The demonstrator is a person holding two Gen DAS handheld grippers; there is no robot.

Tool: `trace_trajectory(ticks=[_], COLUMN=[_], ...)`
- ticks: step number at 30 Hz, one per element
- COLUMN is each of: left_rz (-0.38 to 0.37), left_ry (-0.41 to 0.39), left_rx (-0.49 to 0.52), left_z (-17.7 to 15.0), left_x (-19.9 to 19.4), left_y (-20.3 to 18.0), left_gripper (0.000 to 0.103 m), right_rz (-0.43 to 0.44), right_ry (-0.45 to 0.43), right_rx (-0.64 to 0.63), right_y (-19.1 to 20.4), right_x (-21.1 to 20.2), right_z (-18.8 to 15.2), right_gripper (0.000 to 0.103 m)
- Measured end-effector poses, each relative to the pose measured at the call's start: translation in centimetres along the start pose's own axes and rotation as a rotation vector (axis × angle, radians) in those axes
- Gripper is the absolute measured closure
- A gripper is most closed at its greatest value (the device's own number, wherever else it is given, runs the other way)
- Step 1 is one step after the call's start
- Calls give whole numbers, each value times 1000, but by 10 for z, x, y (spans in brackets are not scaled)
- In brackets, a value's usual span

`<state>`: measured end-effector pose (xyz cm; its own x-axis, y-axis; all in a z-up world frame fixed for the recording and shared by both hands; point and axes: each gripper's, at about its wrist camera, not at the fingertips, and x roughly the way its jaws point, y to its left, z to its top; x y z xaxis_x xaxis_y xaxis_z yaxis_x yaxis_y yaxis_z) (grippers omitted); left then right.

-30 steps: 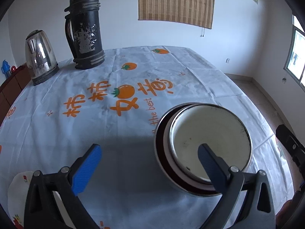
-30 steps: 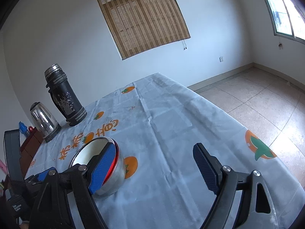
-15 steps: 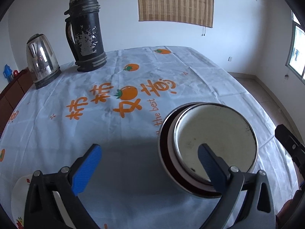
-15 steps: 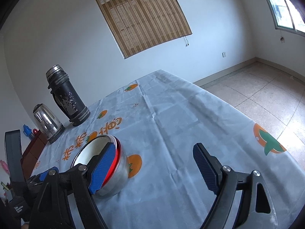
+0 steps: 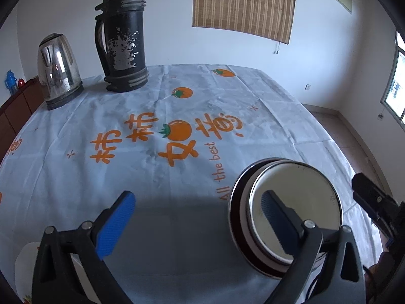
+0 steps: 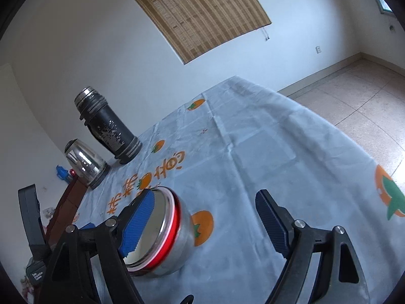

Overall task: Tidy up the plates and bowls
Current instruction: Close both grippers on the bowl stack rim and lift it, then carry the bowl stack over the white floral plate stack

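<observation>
Bowls point(image 5: 286, 212) sit nested on the tablecloth point(image 5: 177, 177), apparently stacked to save space, while left gripper point(image 5: 195, 217) and right gripper point(image 6: 205, 217) hover empty, fingers spread.

I'm in a plain home dining room: ahead of my fingers, kettle point(image 5: 59, 68) and thermos point(image 5: 124, 35) on a fruit-print tablecloth point(image 5: 177, 136), bamboo blind point(image 5: 243, 5) beyond.

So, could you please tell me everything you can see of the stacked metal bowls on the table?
The stacked metal bowls look like steel: an outer bowl with a shiny wall and a red band at the rim, and a second one nested inside, its interior pale and reflective. They stand upright on the tablecloth, beside an orange print. Both open grippers, the left gripper and the right gripper, hover near; contact cannot be told.
</observation>
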<state>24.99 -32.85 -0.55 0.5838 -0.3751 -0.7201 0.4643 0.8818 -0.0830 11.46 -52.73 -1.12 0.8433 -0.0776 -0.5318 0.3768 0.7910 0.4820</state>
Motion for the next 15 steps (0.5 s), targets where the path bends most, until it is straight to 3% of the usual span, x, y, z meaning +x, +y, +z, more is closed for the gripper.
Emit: trace_trajectory(ticks=[2, 8, 10, 12, 15], left_rz=[-30, -126, -148, -168, -170], left_ry=[23, 80, 110, 142, 178], left_rx=[-7, -49, -45, -41, -43], left_z=[3, 7, 5, 2, -2], left_x=[4, 17, 24, 31, 43], left_y=[-2, -8, -13, -17, -18], left_gripper=[9, 11, 23, 31, 45], right_rz=[18, 8, -4, -5, 27], right_ry=[44, 111, 129, 162, 181], right_rx=[-3, -32, -38, -30, -9], right_y=[7, 17, 19, 18, 16], right_x=[12, 32, 37, 44, 49], right_z=[-4, -14, -17, -21, -23], right_gripper=[37, 37, 39, 55, 60])
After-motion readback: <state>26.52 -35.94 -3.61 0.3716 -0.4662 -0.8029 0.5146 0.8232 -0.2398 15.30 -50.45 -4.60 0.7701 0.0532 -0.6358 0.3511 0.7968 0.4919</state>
